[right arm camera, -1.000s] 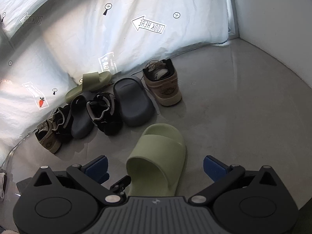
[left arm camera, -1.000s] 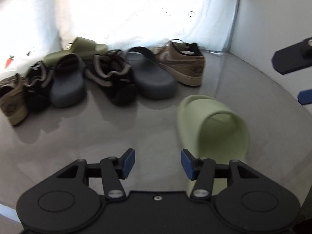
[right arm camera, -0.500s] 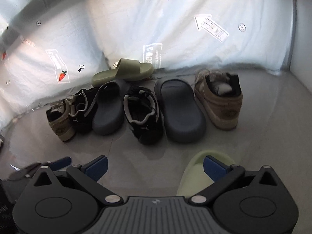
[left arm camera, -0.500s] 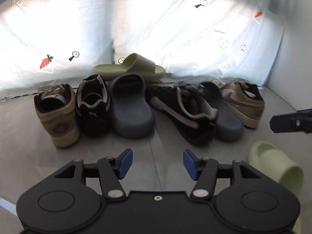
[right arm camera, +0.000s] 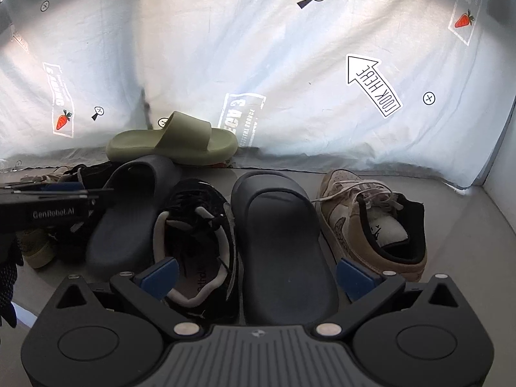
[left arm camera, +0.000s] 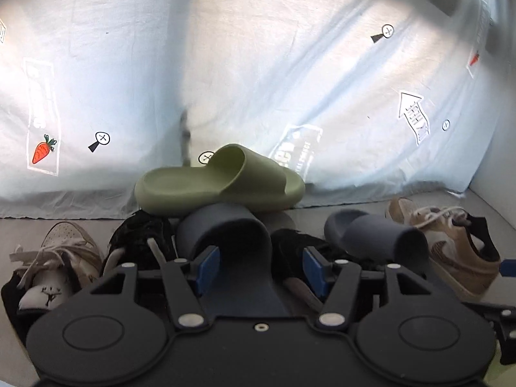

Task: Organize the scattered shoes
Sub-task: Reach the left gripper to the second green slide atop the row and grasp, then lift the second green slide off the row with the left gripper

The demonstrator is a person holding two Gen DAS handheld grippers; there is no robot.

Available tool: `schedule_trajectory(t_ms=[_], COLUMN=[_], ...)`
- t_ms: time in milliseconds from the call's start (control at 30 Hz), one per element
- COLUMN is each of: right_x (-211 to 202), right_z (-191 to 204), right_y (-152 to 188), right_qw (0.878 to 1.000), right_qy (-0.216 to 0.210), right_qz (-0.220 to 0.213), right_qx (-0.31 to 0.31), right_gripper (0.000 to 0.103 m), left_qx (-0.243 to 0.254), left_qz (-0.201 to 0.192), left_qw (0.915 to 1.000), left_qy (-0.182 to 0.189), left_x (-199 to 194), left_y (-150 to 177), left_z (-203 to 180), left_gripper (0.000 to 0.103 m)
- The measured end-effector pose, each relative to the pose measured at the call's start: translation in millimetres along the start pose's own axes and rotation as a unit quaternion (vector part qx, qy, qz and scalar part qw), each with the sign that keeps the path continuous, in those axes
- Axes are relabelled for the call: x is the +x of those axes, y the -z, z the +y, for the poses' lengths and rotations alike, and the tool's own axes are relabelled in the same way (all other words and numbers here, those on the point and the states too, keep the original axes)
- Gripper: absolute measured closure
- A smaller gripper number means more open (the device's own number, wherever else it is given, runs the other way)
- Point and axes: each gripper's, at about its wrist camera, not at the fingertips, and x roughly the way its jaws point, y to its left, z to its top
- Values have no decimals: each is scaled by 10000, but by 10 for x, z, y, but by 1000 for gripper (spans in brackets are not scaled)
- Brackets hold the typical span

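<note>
Shoes lie in a row on the grey floor by a hanging sheet. A green slide [left arm camera: 219, 183] [right arm camera: 174, 142] lies at the back, resting partly on a dark grey slide [left arm camera: 225, 235] [right arm camera: 129, 213]. My left gripper [left arm camera: 261, 269] is open just above that grey slide, its pads apart from it. My right gripper [right arm camera: 256, 277] hangs wide open over a black sneaker [right arm camera: 196, 235] and the second grey slide [right arm camera: 280, 242] [left arm camera: 377, 235], touching neither. A tan sneaker [right arm camera: 371, 222] [left arm camera: 458, 258] ends the row on the right; another tan sneaker [left arm camera: 61, 258] ends it on the left.
A white printed sheet [right arm camera: 290, 80] closes off the back and a white wall [right arm camera: 506, 161] the right. Bare grey floor [right arm camera: 467, 242] lies right of the tan sneaker. In the right wrist view the left gripper's body [right arm camera: 48, 200] and a gloved hand [right arm camera: 6, 274] fill the left edge.
Both grippers have moved forward and to the left, close up to the row of shoes. The loose green slide near them earlier has dropped out of view.
</note>
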Motion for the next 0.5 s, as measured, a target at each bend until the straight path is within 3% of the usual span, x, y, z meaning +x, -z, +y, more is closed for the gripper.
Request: schedule_trajectory(t_ms=[167, 333, 500], right_x=[253, 506, 686], right_z=[-120, -218, -251], right_y=[-73, -152, -201], right_qw=[9998, 9997, 9998], right_qy=[96, 63, 59], right_qz=[-145, -117, -124], right_qx=[39, 227, 149], right_gripper=[0, 0, 0], left_qx=[-150, 11, -268], left_qz=[-43, -129, 185], left_qw=[9998, 9997, 9994], left_qy=[148, 226, 145], left_x=[373, 820, 1313], left_y=[-200, -419, -596], left_z=[75, 68, 151], left_gripper=[45, 45, 45])
